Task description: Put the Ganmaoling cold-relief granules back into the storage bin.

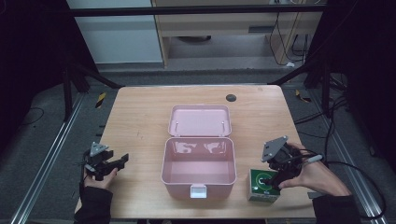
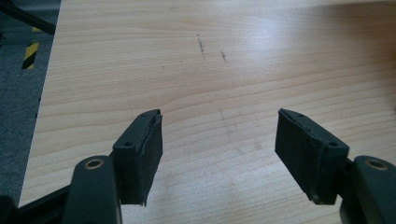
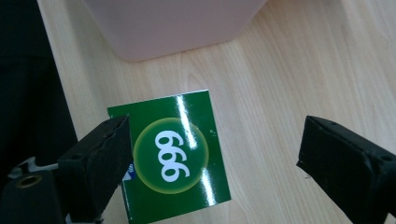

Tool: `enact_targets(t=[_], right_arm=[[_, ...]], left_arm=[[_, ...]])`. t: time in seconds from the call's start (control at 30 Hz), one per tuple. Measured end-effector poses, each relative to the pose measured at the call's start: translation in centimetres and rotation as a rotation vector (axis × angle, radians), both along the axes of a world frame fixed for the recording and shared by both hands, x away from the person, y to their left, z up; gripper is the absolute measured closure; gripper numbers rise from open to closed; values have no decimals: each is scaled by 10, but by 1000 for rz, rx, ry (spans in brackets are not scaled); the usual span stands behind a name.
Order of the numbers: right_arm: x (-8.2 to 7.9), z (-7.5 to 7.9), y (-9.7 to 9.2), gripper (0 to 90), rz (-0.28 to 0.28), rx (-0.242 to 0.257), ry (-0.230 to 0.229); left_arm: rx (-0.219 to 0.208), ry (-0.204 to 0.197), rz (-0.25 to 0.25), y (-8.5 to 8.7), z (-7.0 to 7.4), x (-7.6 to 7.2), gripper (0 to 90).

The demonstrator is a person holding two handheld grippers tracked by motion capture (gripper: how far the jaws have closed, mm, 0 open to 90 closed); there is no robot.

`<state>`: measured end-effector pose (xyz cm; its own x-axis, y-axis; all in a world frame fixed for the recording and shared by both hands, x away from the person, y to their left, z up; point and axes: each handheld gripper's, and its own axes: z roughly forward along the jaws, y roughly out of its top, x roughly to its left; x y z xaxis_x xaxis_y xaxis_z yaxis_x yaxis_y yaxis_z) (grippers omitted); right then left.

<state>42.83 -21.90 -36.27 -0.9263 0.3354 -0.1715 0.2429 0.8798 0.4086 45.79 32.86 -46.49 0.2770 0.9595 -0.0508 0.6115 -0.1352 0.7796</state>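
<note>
On the left of the high view, the left tool [image 1: 122, 160] rests low over the wooden table [image 1: 135, 116], held in a dark-sleeved hand; its jaws stand wide apart with bare wood grain between them, as the left gripper view shows. The wood there carries a few faint dark scuff marks [image 2: 201, 44].

At the middle of the table sits a pink box [image 1: 198, 172], open, its lid [image 1: 199, 120] folded back flat away from the person and a white latch [image 1: 198, 191] on its near wall.

Just right of the pink box stands the green carton [image 1: 263, 185], near the table's front edge. It is a glossy dark green box; the face turned up to the right gripper view bears a pale yellow-green disc with white "999" [image 3: 173, 155] on it. That face looks roughly square, so its long axis cannot be told.

The right tool [image 1: 270, 178] hangs over the carton, pointing down at it. Its jaws are spread: one overlaps the carton's edge, the other stands well clear over bare wood, so nothing is clamped.

Beyond the table lie grey floor, dark frame bars and trailing cables.
</note>
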Motion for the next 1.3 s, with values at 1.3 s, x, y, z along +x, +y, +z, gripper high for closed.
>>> enact_targets(t=[1.3], right_arm=[[-2,-51,21,43,64,-174,118]], left_arm=[[14,0,-2,-1,0,0,317]])
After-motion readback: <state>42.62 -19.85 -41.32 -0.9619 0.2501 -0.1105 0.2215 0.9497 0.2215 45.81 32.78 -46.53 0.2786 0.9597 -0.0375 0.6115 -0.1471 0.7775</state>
